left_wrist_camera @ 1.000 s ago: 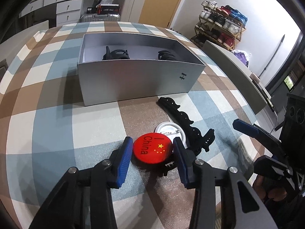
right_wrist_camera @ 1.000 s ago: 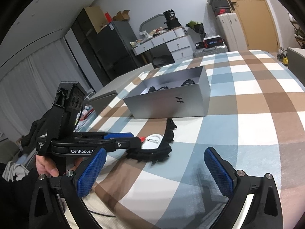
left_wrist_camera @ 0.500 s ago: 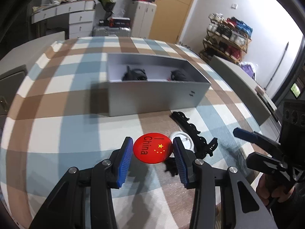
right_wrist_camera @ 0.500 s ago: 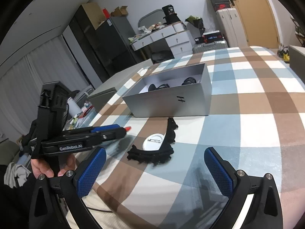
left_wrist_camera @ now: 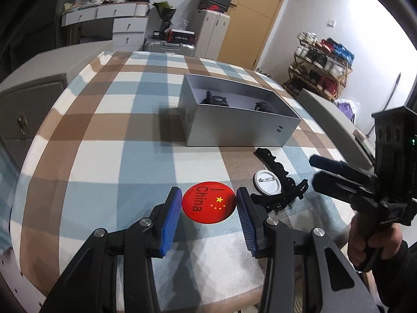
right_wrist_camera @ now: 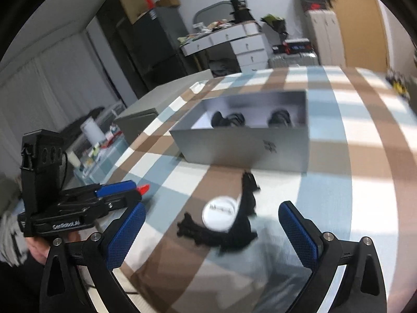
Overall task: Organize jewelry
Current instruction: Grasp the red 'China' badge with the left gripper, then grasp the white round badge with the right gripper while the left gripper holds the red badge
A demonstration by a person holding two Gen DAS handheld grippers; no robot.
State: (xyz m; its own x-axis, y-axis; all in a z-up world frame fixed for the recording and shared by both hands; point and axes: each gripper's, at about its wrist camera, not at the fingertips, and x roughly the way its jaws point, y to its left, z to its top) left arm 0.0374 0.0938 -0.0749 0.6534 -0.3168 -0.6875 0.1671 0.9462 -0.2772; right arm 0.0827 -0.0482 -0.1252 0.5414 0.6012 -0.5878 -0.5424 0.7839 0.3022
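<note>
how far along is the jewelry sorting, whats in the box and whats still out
Partly done. Two dark pieces already lie inside the open grey box. The left gripper is shut on the red "I China" pin badge, lifted off the checked tablecloth. Left to do: the white face-down badge and the black toothed hair piece beside it. The right gripper is open and empty.

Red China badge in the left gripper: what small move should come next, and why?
Probably carry the red badge over to the open grey box and let go above it. The left gripper is shut on the badge, held clear of the checked tablecloth; the box already holds dark pieces. The right gripper is open and empty over the white badge and black necklace.
</note>
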